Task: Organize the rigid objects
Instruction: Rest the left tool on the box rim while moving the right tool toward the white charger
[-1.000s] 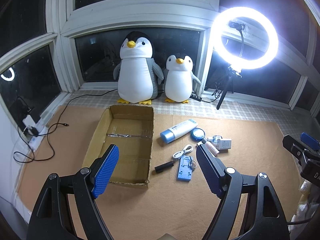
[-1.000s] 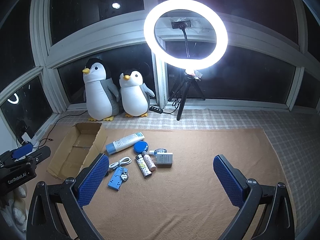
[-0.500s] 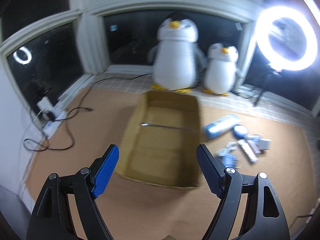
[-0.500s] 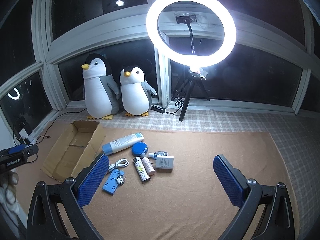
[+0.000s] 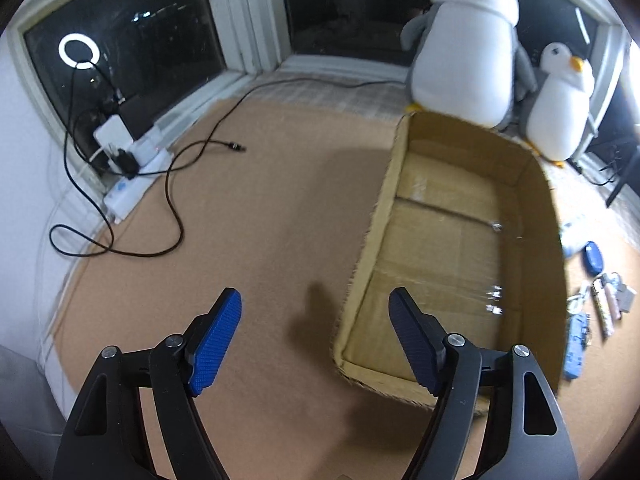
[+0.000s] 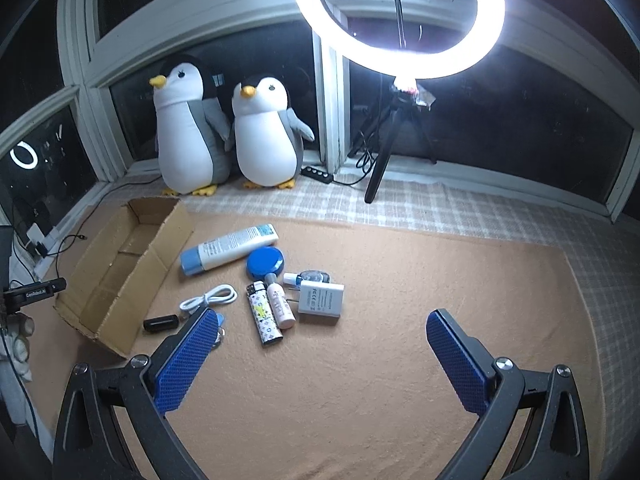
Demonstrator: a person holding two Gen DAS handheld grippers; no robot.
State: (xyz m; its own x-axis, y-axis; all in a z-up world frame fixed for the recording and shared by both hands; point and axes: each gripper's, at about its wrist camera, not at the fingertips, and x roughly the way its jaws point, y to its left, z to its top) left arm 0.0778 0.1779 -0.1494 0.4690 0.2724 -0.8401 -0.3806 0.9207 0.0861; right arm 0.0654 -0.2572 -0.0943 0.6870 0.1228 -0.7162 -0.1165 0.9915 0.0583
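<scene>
An open cardboard box (image 5: 536, 208) lies on the tan mat, with nothing in it. My left gripper (image 5: 314, 300) hangs low over the box's near left corner; its jaws are closing, the box's left wall shows in the gap, and the pads do not touch it. Right of the box lie a white tube (image 6: 230, 248), a blue round tin (image 6: 265, 262), a patterned lighter (image 6: 264, 316), a pink bottle (image 6: 281, 306), a white charger (image 6: 322, 298), a white cable (image 6: 208, 298) and a black stick (image 6: 160, 323). My right gripper (image 6: 322, 316) stands open just short of them, holding nothing.
Two plush penguins (image 6: 224, 132) sit at the window behind the box. A ring light on a tripod (image 6: 396, 20) stands at the back right. A power strip and black cables (image 5: 132, 184) lie left of the mat. A plaid cloth (image 6: 460, 208) borders the mat.
The left gripper has swung left and sunk toward the box's left wall, and its jaws have narrowed a little. The right gripper has sunk closer to the small items.
</scene>
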